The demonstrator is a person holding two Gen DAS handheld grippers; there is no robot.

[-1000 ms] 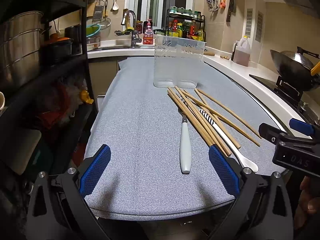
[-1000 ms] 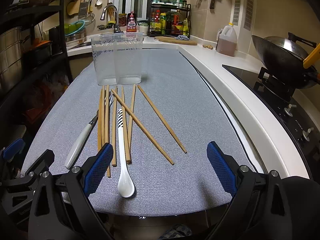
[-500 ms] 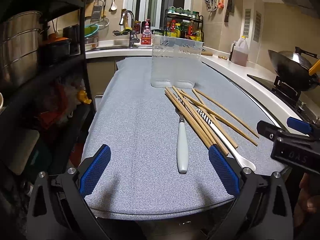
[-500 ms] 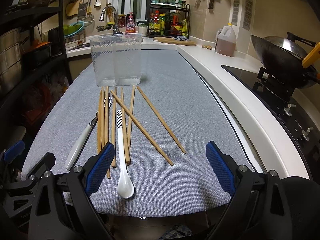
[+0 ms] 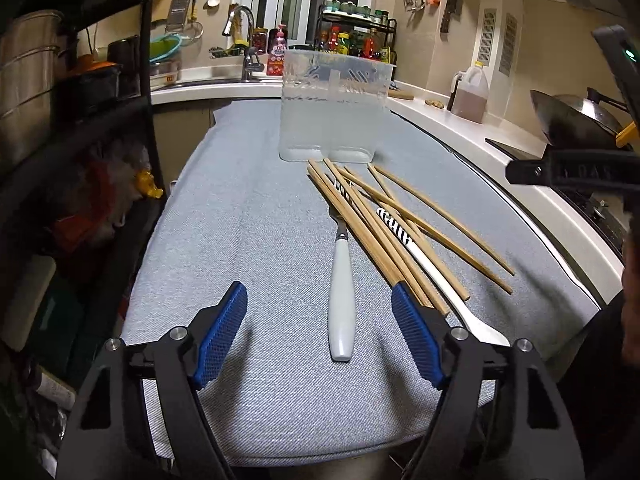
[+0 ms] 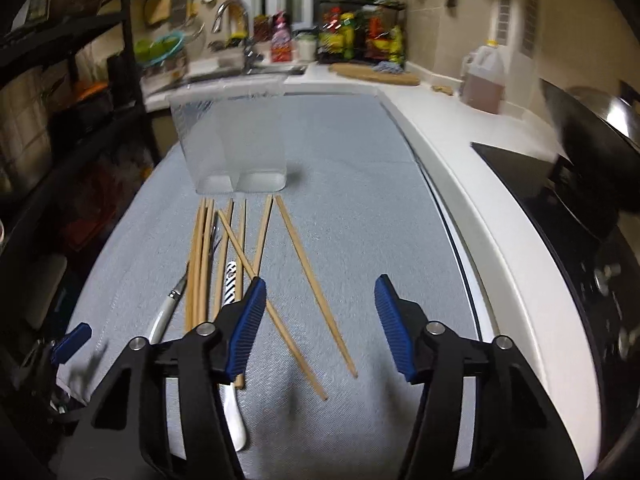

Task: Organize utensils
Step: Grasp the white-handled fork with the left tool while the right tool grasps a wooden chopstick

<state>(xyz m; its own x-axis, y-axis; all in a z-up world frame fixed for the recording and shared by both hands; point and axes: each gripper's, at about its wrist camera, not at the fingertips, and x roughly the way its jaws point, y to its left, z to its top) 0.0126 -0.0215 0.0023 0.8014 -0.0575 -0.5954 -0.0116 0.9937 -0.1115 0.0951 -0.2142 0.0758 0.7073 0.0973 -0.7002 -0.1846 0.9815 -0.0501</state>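
Observation:
A clear two-compartment plastic holder (image 5: 331, 110) (image 6: 232, 140) stands empty on the grey mat (image 5: 248, 216). In front of it lie several wooden chopsticks (image 5: 384, 220) (image 6: 308, 272), a white-handled fork (image 5: 341, 292) (image 6: 166, 312) and a white spoon with a striped handle (image 5: 424, 260) (image 6: 231, 280). My left gripper (image 5: 319, 336) is open and empty, its fingers straddling the fork's handle end. My right gripper (image 6: 320, 320) is open and empty above the near ends of the rightmost chopsticks.
A black shelf rack (image 5: 100, 120) with pots stands along the mat's left edge. A white counter (image 6: 460, 168) with an oil jug (image 5: 472, 94), a stove and a wok (image 5: 576, 120) runs along the right. A sink and spice rack (image 5: 356, 40) are behind.
Both grippers moved forward over the mat. The left came up to the fork handle. The right advanced and rose over the chopsticks; its view is blurred by motion.

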